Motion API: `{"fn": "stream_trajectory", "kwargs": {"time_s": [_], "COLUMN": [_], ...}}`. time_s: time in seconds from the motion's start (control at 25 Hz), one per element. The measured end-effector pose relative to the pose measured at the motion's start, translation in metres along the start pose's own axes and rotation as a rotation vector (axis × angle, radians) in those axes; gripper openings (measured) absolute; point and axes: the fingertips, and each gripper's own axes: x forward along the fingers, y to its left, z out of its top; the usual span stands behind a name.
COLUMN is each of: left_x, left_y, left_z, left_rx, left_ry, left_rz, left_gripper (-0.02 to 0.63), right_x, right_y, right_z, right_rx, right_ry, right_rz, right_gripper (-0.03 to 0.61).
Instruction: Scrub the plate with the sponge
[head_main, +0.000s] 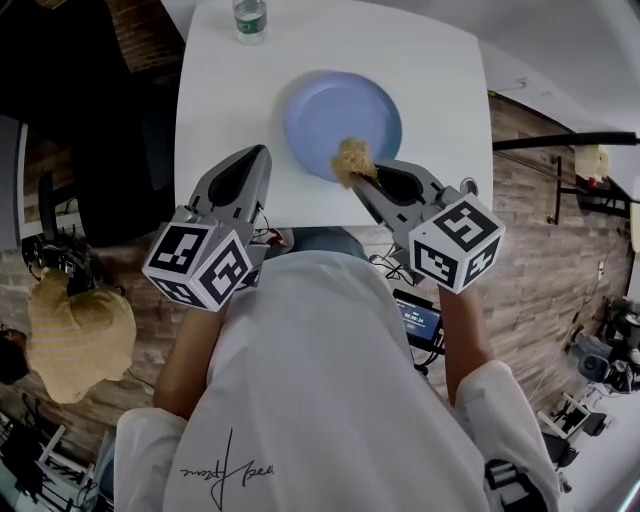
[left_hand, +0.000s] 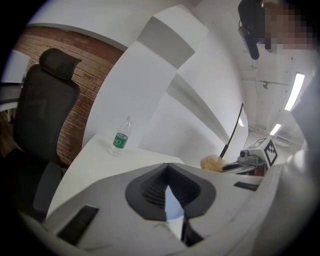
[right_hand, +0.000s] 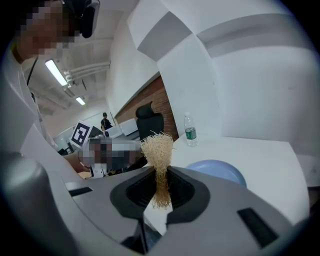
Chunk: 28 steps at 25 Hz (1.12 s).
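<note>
Pinched the sponge (head_main: 351, 158) tight in the right tongs (head_main: 358, 180), fibres poking up past the tips, right over the near rim of the plate (head_main: 335, 110). Held the left tongs (head_main: 262, 150) closed and empty, just left of the plate, above the tabletop (head_main: 220, 80). Left the bottle (head_main: 250, 18) upright at the far edge.

The plate (head_main: 335, 112) lies on the table (head_main: 425, 60), sponge (head_main: 351, 158) over its near edge, bottle (head_main: 249, 18) behind it.

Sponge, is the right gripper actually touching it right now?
Touching. In the right gripper view the right gripper has its jaws pinched on the sponge, whose fibres are squeezed between them and fan out above.
</note>
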Motion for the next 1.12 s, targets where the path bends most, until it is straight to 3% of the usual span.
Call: {"fn": "stream_trajectory", "kwargs": {"time_s": [0.36, 0.6, 1.12], "left_x": [-0.025, -0.039, -0.045], "left_y": [-0.019, -0.022, -0.033], "left_z": [0.013, 0.012, 0.006], "left_rx": [0.03, 0.137, 0.193], "left_ry": [-0.029, -0.043, -0.038], "left_rz": [-0.039, -0.012, 0.014], "left_gripper": [-0.014, -0.014, -0.014], "right_x": [-0.009, -0.016, -0.029], "right_y": [0.022, 0.039, 0.044], "right_z": [0.01, 0.019, 0.019], "right_rx": [-0.001, -0.041, -0.091], "right_ry": [-0.054, -0.07, -0.062], "right_rz": [0.016, 0.004, -0.041], "right_gripper": [0.043, 0.043, 0.043]}}
